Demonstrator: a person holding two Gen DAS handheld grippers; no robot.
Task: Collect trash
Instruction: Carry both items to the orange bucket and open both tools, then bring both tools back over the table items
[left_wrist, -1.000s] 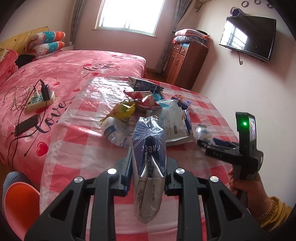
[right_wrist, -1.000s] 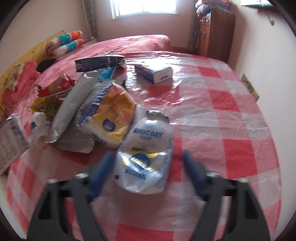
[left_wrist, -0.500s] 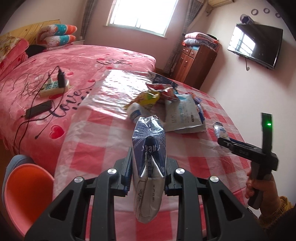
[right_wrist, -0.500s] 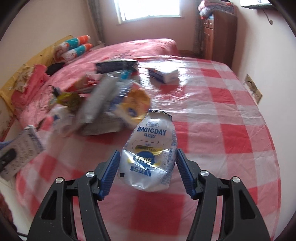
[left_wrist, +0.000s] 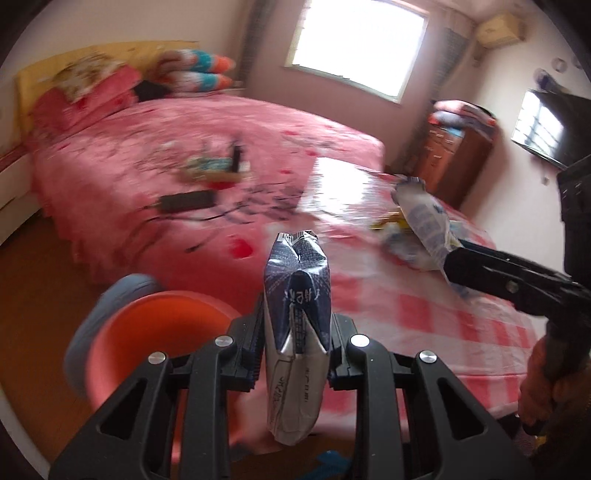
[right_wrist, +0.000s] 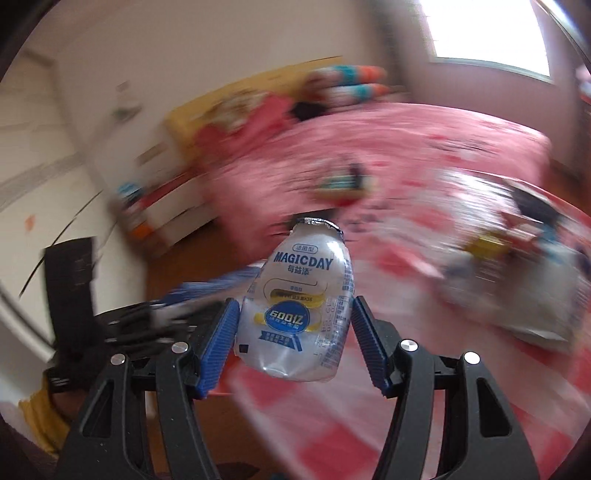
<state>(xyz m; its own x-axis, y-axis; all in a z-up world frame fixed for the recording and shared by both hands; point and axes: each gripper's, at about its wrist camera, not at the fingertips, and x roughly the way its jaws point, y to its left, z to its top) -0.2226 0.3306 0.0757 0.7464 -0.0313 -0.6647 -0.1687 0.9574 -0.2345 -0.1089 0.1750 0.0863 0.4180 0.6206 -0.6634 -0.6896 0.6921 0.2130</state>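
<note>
Trash in both claws: the left claw (left_wrist: 295, 347) was clamped on a dark foil wrapper (left_wrist: 297, 325), long axis upright, torn end up, above the orange bin (left_wrist: 155, 332) beside the tabletop (left_wrist: 424, 314) edge. The right claw (right_wrist: 295, 325), half spread, gripped a crushed MAGICDAY bottle (right_wrist: 301, 302), foil mouth pointing up, clear of the tabletop.

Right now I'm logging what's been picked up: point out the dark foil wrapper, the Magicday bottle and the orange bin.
dark foil wrapper (left_wrist: 297, 295), left wrist view, printed middle.
Magicday bottle (right_wrist: 301, 295), right wrist view, front label.
orange bin (left_wrist: 155, 332), left wrist view, inner wall.
</note>
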